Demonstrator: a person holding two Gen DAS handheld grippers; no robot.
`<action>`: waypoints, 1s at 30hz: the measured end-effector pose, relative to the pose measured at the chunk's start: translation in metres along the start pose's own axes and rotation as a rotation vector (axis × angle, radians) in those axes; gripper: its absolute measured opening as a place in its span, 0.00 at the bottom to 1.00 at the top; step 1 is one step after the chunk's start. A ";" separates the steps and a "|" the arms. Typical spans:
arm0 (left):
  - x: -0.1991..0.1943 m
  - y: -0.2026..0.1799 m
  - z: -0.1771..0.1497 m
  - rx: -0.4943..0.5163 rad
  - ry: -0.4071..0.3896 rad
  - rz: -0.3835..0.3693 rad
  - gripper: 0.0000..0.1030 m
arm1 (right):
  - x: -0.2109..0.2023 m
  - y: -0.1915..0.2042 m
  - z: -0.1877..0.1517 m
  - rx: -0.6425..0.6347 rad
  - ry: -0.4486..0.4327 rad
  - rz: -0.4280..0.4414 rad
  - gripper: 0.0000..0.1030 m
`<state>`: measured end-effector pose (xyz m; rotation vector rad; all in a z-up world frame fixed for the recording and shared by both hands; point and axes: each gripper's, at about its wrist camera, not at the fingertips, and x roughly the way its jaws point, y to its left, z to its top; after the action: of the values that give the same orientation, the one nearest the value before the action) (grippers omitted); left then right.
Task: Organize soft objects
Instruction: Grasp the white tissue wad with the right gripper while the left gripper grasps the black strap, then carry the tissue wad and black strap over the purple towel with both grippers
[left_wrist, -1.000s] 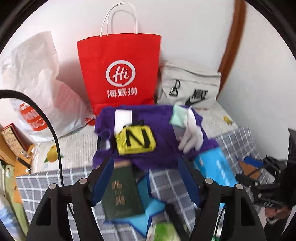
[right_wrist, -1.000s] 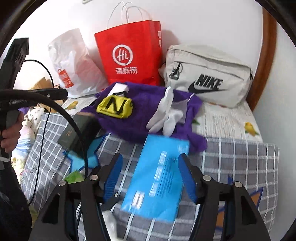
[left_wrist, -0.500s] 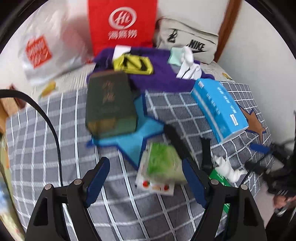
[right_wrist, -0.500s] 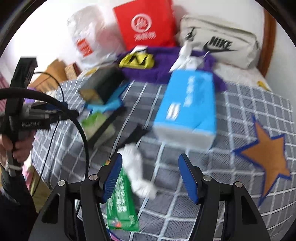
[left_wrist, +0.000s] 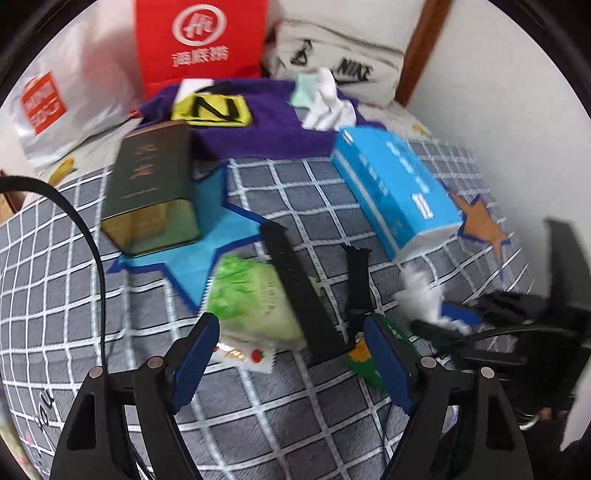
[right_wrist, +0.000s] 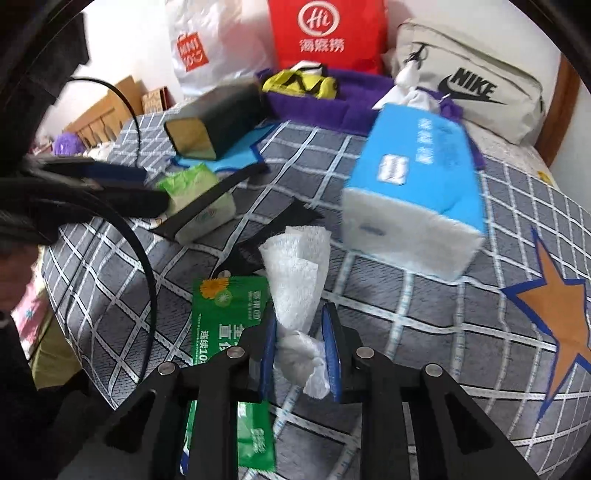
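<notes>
Grey plaid bedding (right_wrist: 424, 306) with star patches, one blue and one orange, covers the work surface, backed by a white wall. Count of items on it: one white cloth (right_wrist: 295, 273), one blue tissue pack (right_wrist: 417, 188), one dark green tin box (left_wrist: 151, 188), one pale green soft pack (left_wrist: 255, 299), one green sachet (right_wrist: 229, 314), two black straps (left_wrist: 299, 291), one purple fleece (left_wrist: 258, 129) carrying one yellow pouch (left_wrist: 212, 110) and one bundle of white and mint fabric (left_wrist: 325, 103). Containers, all at 12 o'clock along the wall: one red paper bag (right_wrist: 325, 33), one white plastic bag (right_wrist: 210, 44), one beige Nike bag (right_wrist: 472, 81); their contents cannot be told. In the right wrist view, the right gripper (right_wrist: 300, 354) sits at 6 o'clock, its jaws closing with the lower twisted end of the white cloth between the blue pads, which meet it on both sides; the cloth's upper part stands free toward 12 o'clock, overlapping the sachet's right edge, with the tissue pack near at 2 o'clock. In the left wrist view, the left gripper (left_wrist: 291, 354) hovers with jaws spread wide, nothing between the pads; the pale green pack lies just beyond its fingertips at 12 o'clock, one strap lying across it. The tin box rests on the blue star at 10 o'clock.
</notes>
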<state>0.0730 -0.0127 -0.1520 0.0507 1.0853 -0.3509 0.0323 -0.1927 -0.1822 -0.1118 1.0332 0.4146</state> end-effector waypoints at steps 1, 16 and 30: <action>0.007 -0.005 0.002 0.008 0.020 0.017 0.75 | -0.006 -0.004 -0.001 0.011 -0.016 0.001 0.23; 0.029 -0.018 -0.002 0.076 0.075 0.075 0.24 | -0.041 -0.050 -0.018 0.137 -0.113 0.015 0.23; 0.016 -0.015 0.000 0.078 -0.007 0.050 0.18 | -0.048 -0.053 -0.019 0.135 -0.137 0.042 0.23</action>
<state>0.0748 -0.0309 -0.1642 0.1461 1.0615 -0.3481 0.0155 -0.2601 -0.1565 0.0584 0.9271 0.3845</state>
